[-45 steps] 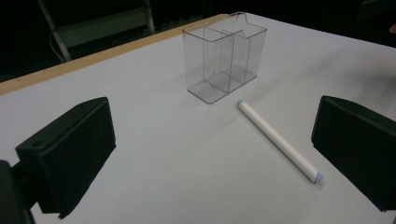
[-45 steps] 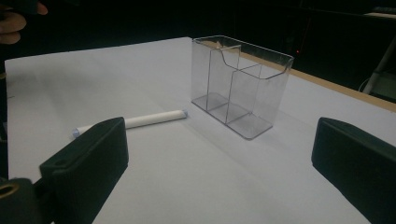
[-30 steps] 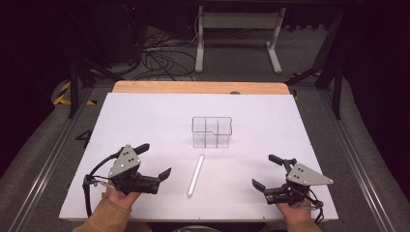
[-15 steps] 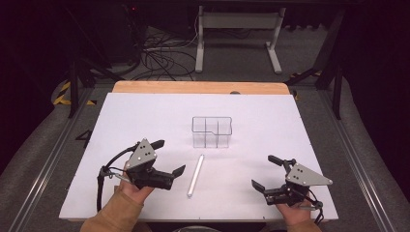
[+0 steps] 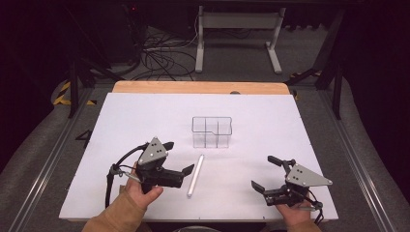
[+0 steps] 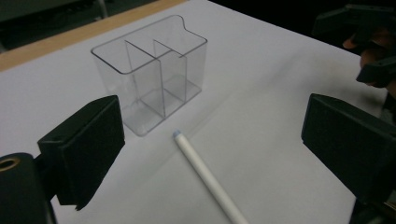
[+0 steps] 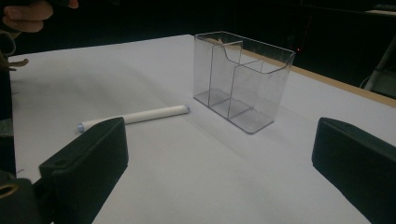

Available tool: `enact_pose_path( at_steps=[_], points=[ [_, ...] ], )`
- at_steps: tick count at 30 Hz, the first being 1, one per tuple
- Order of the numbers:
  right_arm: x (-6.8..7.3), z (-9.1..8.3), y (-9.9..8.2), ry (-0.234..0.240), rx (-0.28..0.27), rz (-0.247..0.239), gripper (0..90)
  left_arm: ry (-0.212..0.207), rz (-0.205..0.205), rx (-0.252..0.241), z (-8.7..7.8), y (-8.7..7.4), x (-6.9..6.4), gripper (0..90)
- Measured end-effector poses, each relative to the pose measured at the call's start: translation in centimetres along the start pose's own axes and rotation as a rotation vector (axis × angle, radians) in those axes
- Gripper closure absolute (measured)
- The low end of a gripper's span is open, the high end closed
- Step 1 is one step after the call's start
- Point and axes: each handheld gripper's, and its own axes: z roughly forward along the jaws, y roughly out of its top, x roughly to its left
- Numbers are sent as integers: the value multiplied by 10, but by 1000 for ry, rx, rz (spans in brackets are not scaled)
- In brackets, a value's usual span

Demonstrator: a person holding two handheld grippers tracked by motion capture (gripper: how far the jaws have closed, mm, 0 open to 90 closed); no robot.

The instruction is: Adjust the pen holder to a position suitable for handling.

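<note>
At the bottom of the frame, two hand-held grippers hover over a white counter [image 5: 121, 116], the left gripper [image 5: 178, 157] and right gripper [image 5: 267, 172] both with jaws spread apart and holding nothing. Between them, lower centre, a white marker [image 5: 195, 175] lies flat just beside the left gripper. Beyond it, mid-frame, stands a clear three-compartment organizer [image 5: 211, 131], all compartments empty. Cables [image 5: 154, 53] and a table frame [image 5: 237, 29] fill the dark floor at top.
</note>
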Motion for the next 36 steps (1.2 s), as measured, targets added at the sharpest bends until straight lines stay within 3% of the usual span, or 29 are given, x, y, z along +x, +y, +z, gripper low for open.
enact_pose_path(
  at_steps=[2, 4, 5, 7, 10, 12, 13, 15, 17, 19, 23, 28, 30, 33, 36],
  points=[
    [0, 0, 0, 0, 0, 0, 41, -37, -14, 25, 0, 2, 2, 69],
    [0, 0, 0, 0, 0, 2, 41, -30, -37, 37, 1, 3, 5, 145],
    [1, 0, 0, -1, 0, 1, 41, -22, -34, 37, 0, 3, 7, 233],
    [1, 0, 0, 0, 0, 1, 41, -44, -31, 31, 0, 4, 9, 243],
    [0, -1, 0, 2, -1, 2, 41, -54, -17, 60, 3, 5, 10, 286],
    [1, -1, 0, 2, -1, 1, 41, -112, -30, 108, 6, 6, 12, 312],
    [1, 0, 0, 2, -1, 0, 41, -116, -31, 108, 6, 6, 13, 305],
    [1, 0, 0, 1, 0, -2, 41, -71, -38, 104, 5, 5, 9, 325],
    [1, 0, 0, 5, -1, -4, 41, 11, -30, 99, 5, 5, 5, 314],
    [1, 1, 0, 6, 1, -3, 41, 17, -38, 135, 7, 8, 5, 280],
    [1, 2, 1, 7, 0, -9, 41, 27, -118, 179, 15, 12, 2, 228],
    [1, 2, 1, 9, -4, -10, 41, 36, -154, 235, 23, 18, 2, 184],
    [1, 3, 1, 12, -3, -9, 41, 58, -157, 264, 27, 20, 2, 195],
    [1, 3, 2, 14, -7, -12, 41, 82, -157, 320, 33, 21, 1, 204],
    [0, 4, 2, 15, -6, -12, 41, 75, -182, 389, 40, 22, 3, 212]
  ],
)
